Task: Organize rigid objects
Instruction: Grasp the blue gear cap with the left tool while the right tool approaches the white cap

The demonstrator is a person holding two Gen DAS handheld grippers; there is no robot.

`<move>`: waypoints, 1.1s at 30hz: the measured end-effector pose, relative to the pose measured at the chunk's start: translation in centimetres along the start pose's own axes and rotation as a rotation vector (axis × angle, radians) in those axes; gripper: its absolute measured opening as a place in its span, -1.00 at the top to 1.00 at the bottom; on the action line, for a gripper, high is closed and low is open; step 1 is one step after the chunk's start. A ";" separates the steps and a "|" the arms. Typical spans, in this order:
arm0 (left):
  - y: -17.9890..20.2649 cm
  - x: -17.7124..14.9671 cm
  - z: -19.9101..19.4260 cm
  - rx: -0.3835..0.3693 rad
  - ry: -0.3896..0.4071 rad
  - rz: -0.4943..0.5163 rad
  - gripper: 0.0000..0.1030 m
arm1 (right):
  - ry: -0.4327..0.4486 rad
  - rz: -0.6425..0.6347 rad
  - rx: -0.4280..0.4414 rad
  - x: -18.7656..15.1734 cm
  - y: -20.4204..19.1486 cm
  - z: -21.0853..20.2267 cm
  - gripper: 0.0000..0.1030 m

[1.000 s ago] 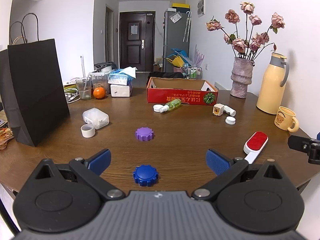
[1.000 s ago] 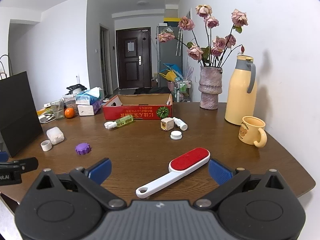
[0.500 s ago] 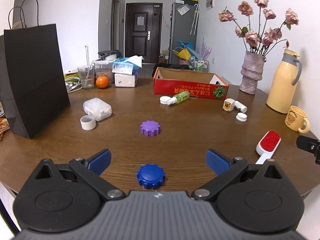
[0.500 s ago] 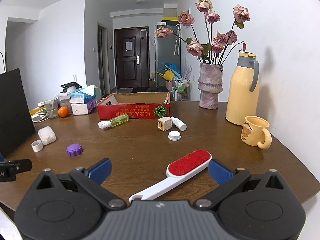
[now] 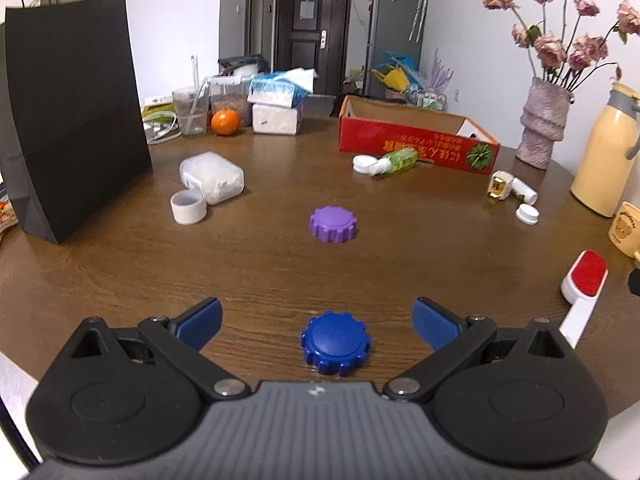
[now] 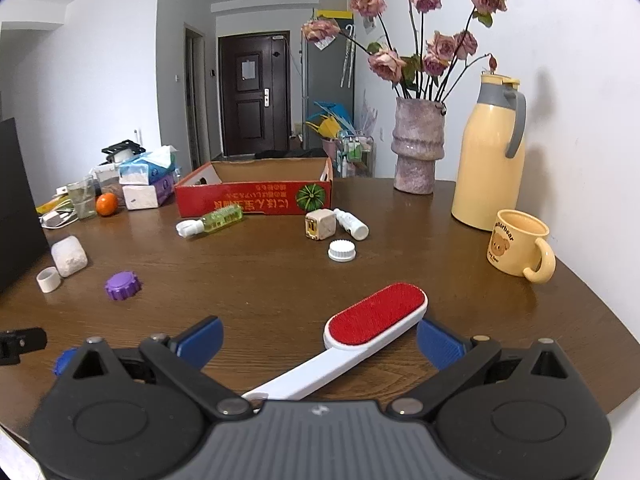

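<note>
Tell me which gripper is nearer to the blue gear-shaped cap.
Left. The left gripper sits open right over the blue cap, between its fingers. The right gripper is off to the side, straddling the lint brush.

Two gear-shaped caps, blue (image 5: 335, 343) and purple (image 5: 333, 224), one lint brush (image 6: 374, 322), one mug (image 6: 518, 245).

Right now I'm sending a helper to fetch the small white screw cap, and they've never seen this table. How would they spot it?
Start at the red cardboard box at the back of the wooden table. Just in front of its right corner lie a beige cube and a small white bottle. The white cap sits nearest you: flat, round, ridged, standing alone.
</note>
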State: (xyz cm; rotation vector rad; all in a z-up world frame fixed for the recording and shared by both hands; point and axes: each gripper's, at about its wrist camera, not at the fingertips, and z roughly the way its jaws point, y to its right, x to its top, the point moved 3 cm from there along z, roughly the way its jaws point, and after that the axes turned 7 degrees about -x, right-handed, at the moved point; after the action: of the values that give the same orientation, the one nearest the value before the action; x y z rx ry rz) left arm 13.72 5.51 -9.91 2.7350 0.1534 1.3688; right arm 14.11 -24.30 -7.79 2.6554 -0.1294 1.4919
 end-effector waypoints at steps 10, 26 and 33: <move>-0.5 -1.2 2.9 0.023 -0.053 -0.004 -0.97 | -0.036 0.001 -0.012 -0.6 0.1 2.6 -1.00; 0.0 -2.5 6.7 0.010 -0.130 -0.014 -0.51 | -0.079 0.013 -0.019 -1.5 0.5 5.0 -1.00; 0.7 -2.6 6.8 0.004 -0.106 0.027 -0.08 | -0.073 0.001 -0.020 -1.5 0.2 5.4 -1.00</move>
State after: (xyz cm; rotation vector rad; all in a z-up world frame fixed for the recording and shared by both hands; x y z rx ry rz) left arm 17.66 4.27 -15.89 2.8151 0.1129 1.2273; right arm 17.91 -25.11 -11.85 2.6957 -0.1502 1.3867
